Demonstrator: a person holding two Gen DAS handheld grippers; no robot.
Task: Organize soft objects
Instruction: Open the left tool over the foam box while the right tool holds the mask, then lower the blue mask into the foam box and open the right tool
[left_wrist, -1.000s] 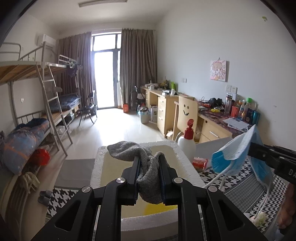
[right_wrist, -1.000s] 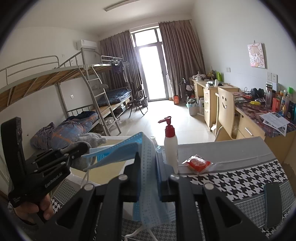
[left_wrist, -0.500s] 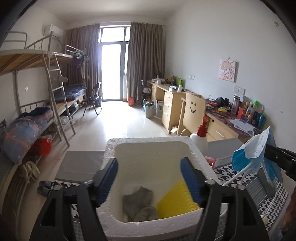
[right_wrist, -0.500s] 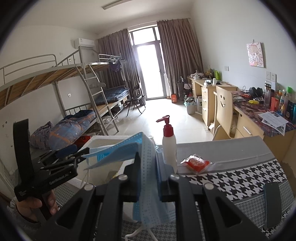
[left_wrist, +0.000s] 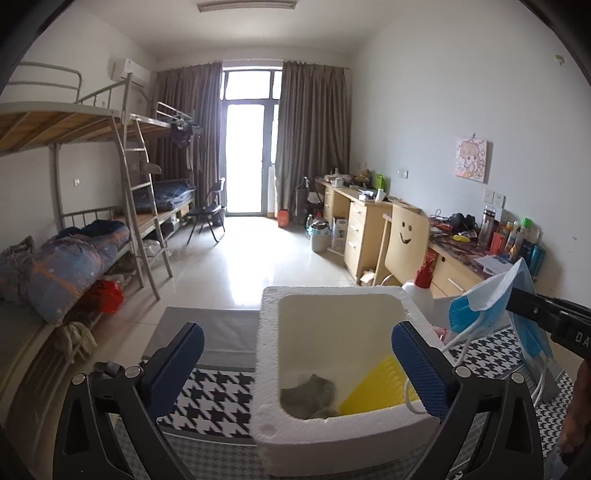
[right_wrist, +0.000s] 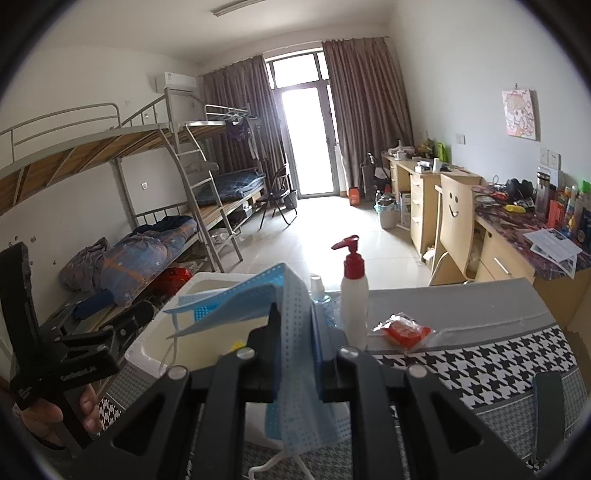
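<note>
Hovering with jaws wide, the left gripper (left_wrist: 295, 354) is empty now: the sock (left_wrist: 309, 392) it carried a second ago is lying in the foam box (left_wrist: 266, 369) below. The right gripper (right_wrist: 295, 354) is pinching the mask (right_wrist: 295, 314) beside the box, likely next.

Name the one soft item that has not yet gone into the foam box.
The blue face mask, clamped in the right gripper above the foam box. The grey sock and yellow sponge already lie inside.
</note>
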